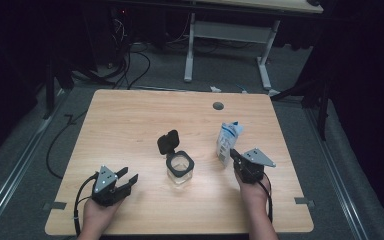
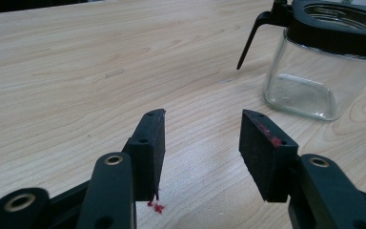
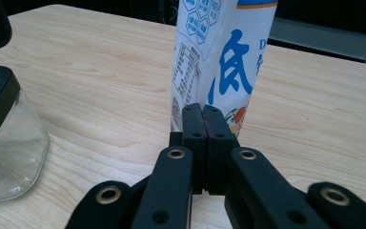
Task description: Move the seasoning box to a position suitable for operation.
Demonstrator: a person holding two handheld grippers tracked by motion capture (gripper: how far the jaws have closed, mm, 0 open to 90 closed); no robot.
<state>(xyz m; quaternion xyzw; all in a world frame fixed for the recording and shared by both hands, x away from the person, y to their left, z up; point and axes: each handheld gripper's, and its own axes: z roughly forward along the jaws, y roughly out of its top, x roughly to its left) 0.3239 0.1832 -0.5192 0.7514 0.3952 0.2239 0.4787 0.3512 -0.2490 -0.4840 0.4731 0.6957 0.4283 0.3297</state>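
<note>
A clear square glass jar (image 1: 180,169) with a black rim and a flipped-up black lid (image 1: 168,141) stands mid-table; the jar (image 2: 314,62) looks empty. A white and blue carton (image 1: 228,142) stands upright to its right. My left gripper (image 1: 129,179) rests near the front left of the table, open, nothing between its pads (image 2: 147,143), pointing toward the jar. My right gripper (image 1: 234,155) is shut with its pads pressed together (image 3: 203,124), empty, tips just in front of the carton (image 3: 224,62). Whether they touch it I cannot tell.
The wooden table (image 1: 130,120) has a round grommet hole (image 1: 218,106) near its far edge. Beyond the table are cables on the floor and the white legs of another desk (image 1: 265,65). Dark surroundings on both sides.
</note>
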